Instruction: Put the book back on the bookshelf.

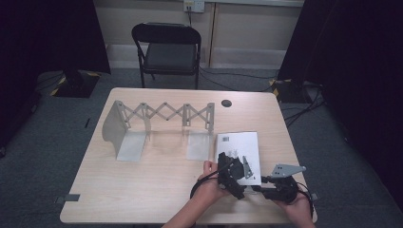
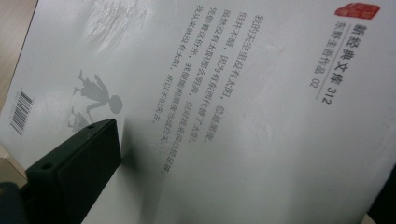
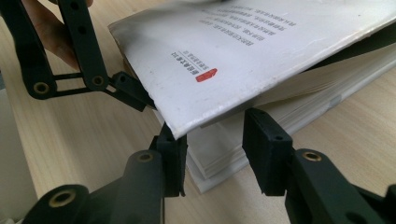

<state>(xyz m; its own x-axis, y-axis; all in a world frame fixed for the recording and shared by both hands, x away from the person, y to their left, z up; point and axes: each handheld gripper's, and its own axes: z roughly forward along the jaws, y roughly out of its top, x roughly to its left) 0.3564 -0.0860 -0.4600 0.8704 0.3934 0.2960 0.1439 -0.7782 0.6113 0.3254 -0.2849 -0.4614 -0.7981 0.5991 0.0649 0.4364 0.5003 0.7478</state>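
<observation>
Found the book lying flat on the near right part of the desk, well apart from the grey fold-out rack on the far left side.

Looked like the step of opening the book. Saw the left hand-held gripper at the near left corner of the white cover, one black jaw on top and the other tucked under. Looked closed on that cover, pinching it and holding it up off the pages like a little tent.

Saw the right hand-held gripper low at the near edge, jaws apart. Had one jaw just under the raised cover edge and the other beside the stack of pages. Was not pressing on anything, so open, with the book's corner between the jaws.

Judged the job as only just begun: cover up a bit, book not yet open.

Next, probably: slide the right jaws in under the cover, close them gently on it, then swing it over. Calls for a soft, slow move, since thin card bends and could slip out or crease. Also calls for keeping the pages down so only the cover comes up.
</observation>
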